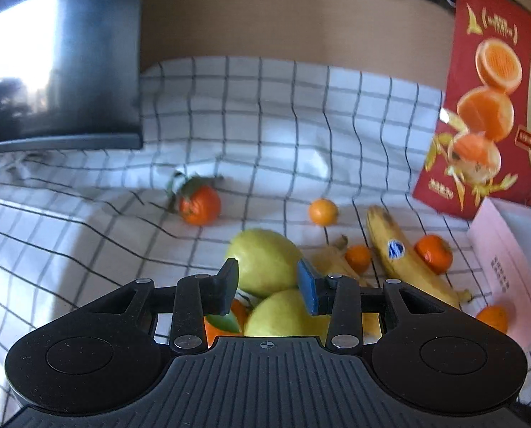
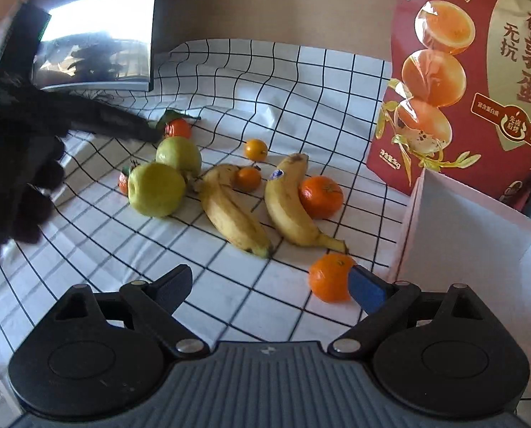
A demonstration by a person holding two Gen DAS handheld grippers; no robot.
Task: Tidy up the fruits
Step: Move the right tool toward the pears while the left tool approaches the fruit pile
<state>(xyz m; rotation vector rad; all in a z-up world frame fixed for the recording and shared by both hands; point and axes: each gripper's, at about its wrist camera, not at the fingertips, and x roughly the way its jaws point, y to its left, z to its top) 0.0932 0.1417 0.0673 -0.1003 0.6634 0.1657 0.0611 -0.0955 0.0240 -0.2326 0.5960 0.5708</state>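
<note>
Two green apples [image 2: 156, 189] [image 2: 179, 155], two bananas [image 2: 231, 210] [image 2: 290, 199] and several oranges lie on a checked cloth [image 2: 265, 71]. My left gripper [image 1: 268, 285] is open, its jaws on either side of the farther apple [image 1: 263, 260], just above the nearer apple [image 1: 286, 314]; I cannot tell whether the pads touch. In the right wrist view the left gripper shows as a dark arm [image 2: 97, 117] at the left. My right gripper [image 2: 269, 285] is wide open and empty; its blue pad is beside an orange [image 2: 327, 276].
A red snack bag [image 2: 461, 71] stands at the back right, with a white paper bag [image 2: 461, 235] in front of it. A dark monitor [image 2: 97, 25] stands at the back left. A leafy orange [image 1: 199, 204] lies apart at the left.
</note>
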